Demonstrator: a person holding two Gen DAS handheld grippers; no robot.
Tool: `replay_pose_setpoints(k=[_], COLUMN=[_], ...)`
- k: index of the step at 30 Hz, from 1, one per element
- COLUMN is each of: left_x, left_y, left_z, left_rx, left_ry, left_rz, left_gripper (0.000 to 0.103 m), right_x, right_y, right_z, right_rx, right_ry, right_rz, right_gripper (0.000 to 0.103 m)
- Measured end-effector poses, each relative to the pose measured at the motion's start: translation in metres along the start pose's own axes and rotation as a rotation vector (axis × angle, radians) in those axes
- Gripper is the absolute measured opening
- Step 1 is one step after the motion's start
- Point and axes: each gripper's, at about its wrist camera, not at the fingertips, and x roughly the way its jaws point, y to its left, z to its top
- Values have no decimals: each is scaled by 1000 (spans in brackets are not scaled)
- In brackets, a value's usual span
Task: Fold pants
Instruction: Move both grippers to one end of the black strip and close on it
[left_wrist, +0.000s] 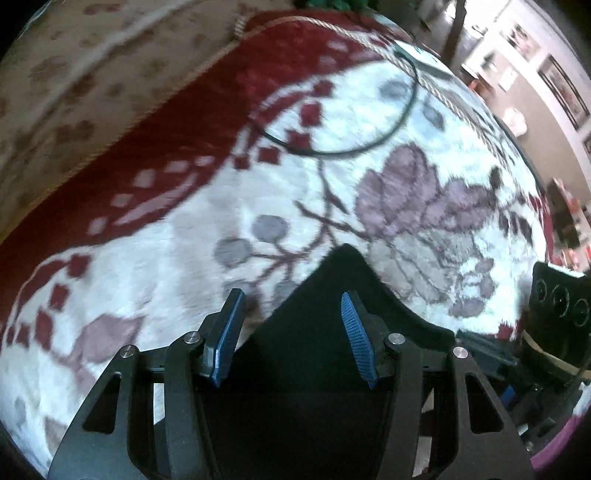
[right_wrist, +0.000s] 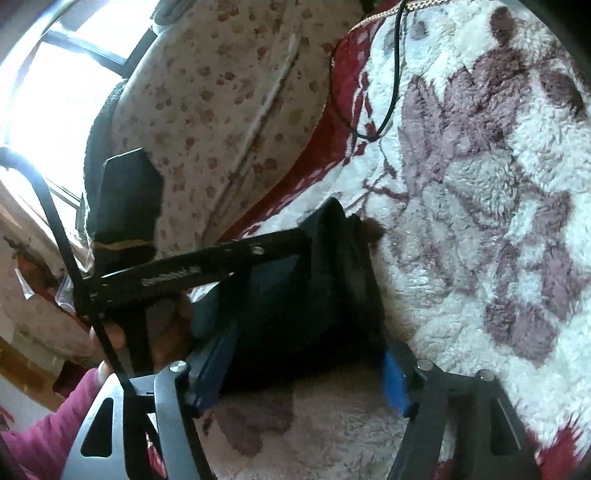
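Observation:
The pants (left_wrist: 317, 295) are dark, nearly black cloth lying on a white fleece blanket. In the left wrist view a peaked fold of them rises between the blue pads of my left gripper (left_wrist: 293, 306), whose jaws stand wide apart. In the right wrist view the pants (right_wrist: 325, 288) form a folded bundle between the blue pads of my right gripper (right_wrist: 306, 354), also spread wide around the cloth. The left gripper's black body (right_wrist: 207, 266) shows there, lying across the bundle's left side. Whether any pad presses the cloth is hidden.
The blanket (left_wrist: 192, 258) has purple flowers and a dark red border (left_wrist: 155, 147). A thin black cable (left_wrist: 369, 147) loops on it ahead. A cream flowered cushion (right_wrist: 221, 110) lies beyond the border. A window (right_wrist: 55, 74) is at the left. Shelves and pictures (left_wrist: 554, 92) stand far right.

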Motion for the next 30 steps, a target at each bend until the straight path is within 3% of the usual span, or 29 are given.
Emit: replay_pose_setpoints(k=[3,6,10,12,19,21,26,28,29,30], left_x=[4,7,8,10,13,12,15,18,18,17], left_y=[0,0,-11,-12,-24,-25,-18,-23,-23,-21], left_z=[4,6,2,5,7,6,4,3,3,5], left_rx=[11,34,145,149,236,232,218,233,227,212], left_ry=[13,37,58,77,75,75,91,79,70,61], left_rz=[-26,-64,-58,-67,-85,-116,-124,-108,-111,-125], left_gripper=[55,66,66,71,71,71,71,63,53,32], right_x=[0,2,3,4,4,5,9,11,12,13], right_y=[1,1,0,1,2,2,-2,-2,-1,-2], right_z=[0,1,1,1,0,1,3,5,5,6], right_rx=[-9,-11,-18,-22,-34,-39,-29,-42,-47,-46], right_ry=[-1,0,-2,-4,-5,0,2,4,5,13], right_rz=[5,10,10,7,7,7,0,-15,-15,5], right_gripper=[70,70,70,70,70,68,47,39,25,20])
